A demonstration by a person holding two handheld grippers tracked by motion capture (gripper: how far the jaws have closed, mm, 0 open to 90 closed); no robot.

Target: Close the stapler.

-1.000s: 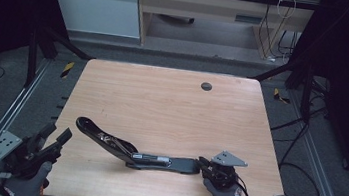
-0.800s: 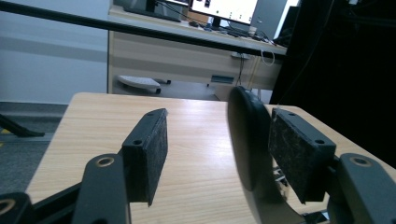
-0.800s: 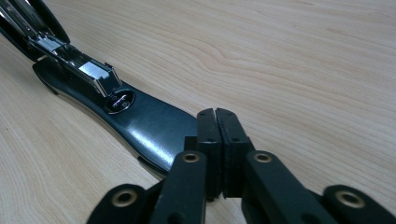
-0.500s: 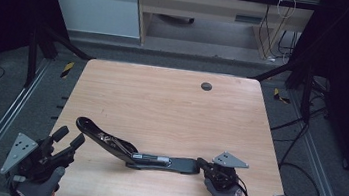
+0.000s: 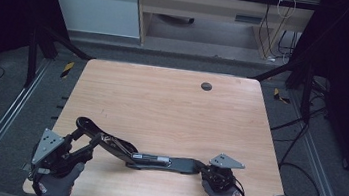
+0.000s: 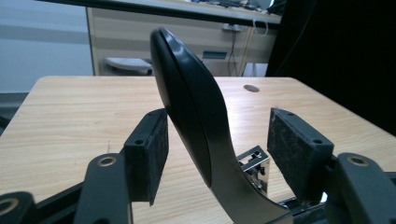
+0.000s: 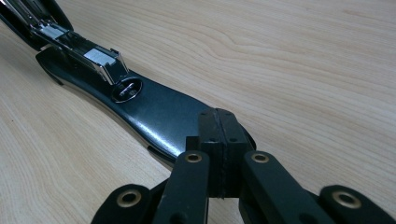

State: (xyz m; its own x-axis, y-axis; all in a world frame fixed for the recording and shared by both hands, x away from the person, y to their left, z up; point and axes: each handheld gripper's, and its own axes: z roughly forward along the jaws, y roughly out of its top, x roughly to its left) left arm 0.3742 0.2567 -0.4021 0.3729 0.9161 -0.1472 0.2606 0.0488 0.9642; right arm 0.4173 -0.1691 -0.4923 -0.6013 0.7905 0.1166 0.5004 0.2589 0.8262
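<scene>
Straddling the raised handle of the opened stapler [image 5: 142,157], the left gripper [image 5: 78,149] sits at about 7 o'clock on the table [image 5: 171,107], jaws released; in the left gripper view the black top arm [image 6: 187,107] rises between the two pads [image 6: 299,144], touching neither. The stapler lies swung fully open along the near edge, running from 7 toward 5 o'clock, with its chrome staple channel [image 7: 100,58] exposed near the hinge. At 5 o'clock the right gripper [image 5: 216,172] presses its clenched jaws on the tip of the stapler base [image 7: 163,116]; the pads meet with nothing visible between them, so this reads as pinning rather than grasping.

Judged step: take hold of the top arm with the left gripper, probably to fold the stapler shut. To do it well: centre the arm between the pads before squeezing, grip on the flat sides below the curved cap, keep the right gripper's downward pressure on the base, swing slowly about the hinge.
</scene>
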